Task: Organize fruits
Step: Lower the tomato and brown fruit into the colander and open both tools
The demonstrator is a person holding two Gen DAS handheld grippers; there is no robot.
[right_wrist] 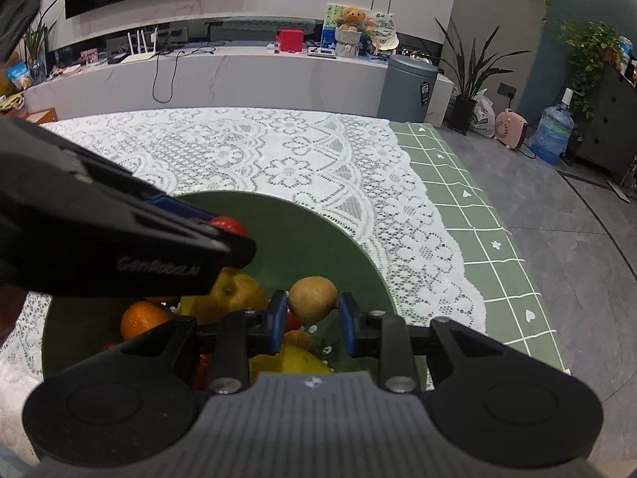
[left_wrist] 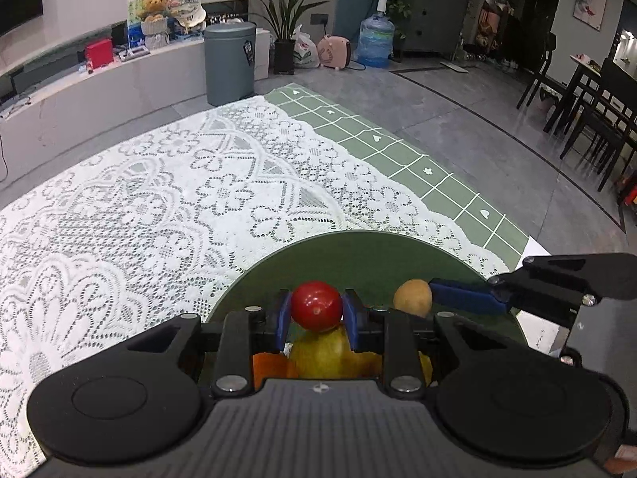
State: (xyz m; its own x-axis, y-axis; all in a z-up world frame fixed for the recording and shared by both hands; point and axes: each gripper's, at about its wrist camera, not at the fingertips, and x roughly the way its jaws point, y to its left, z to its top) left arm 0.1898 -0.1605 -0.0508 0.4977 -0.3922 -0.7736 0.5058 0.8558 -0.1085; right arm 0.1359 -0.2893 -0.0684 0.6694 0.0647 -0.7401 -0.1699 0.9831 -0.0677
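My left gripper (left_wrist: 317, 310) is shut on a small red fruit (left_wrist: 317, 305) and holds it over the dark green round plate (left_wrist: 358, 255). A yellow pear (left_wrist: 318, 352) and an orange fruit (left_wrist: 272, 366) lie below it. My right gripper (right_wrist: 312, 310) has a small tan round fruit (right_wrist: 312, 298) between its blue pads; the left pad touches it, a small gap shows at the right. In the right wrist view the plate (right_wrist: 310, 231) holds the pear (right_wrist: 235, 292), an orange (right_wrist: 141, 318) and a yellow fruit (right_wrist: 298, 358). The left gripper crosses that view at the left.
The plate lies on a white lace cloth (left_wrist: 159, 199) over a green grid tablecloth (left_wrist: 418, 159). The table edge runs along the right. Beyond it are a grey bin (left_wrist: 230, 61), a potted plant (left_wrist: 284, 20), a water jug (left_wrist: 375, 40) and dark dining chairs (left_wrist: 589, 99).
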